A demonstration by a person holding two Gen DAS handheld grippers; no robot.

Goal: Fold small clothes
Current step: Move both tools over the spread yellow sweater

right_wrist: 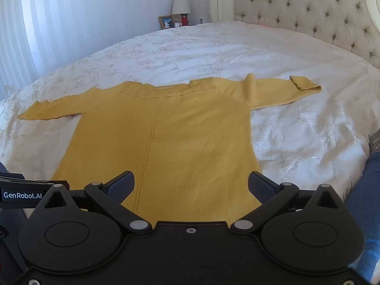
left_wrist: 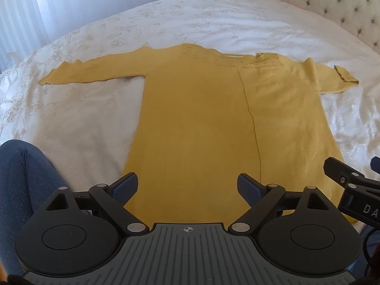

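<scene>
Black claws (left_wrist: 187, 187) (right_wrist: 191, 186) with blue ribbed pads (left_wrist: 124, 186) (white "GenRobot.AI" lettering).
</scene>
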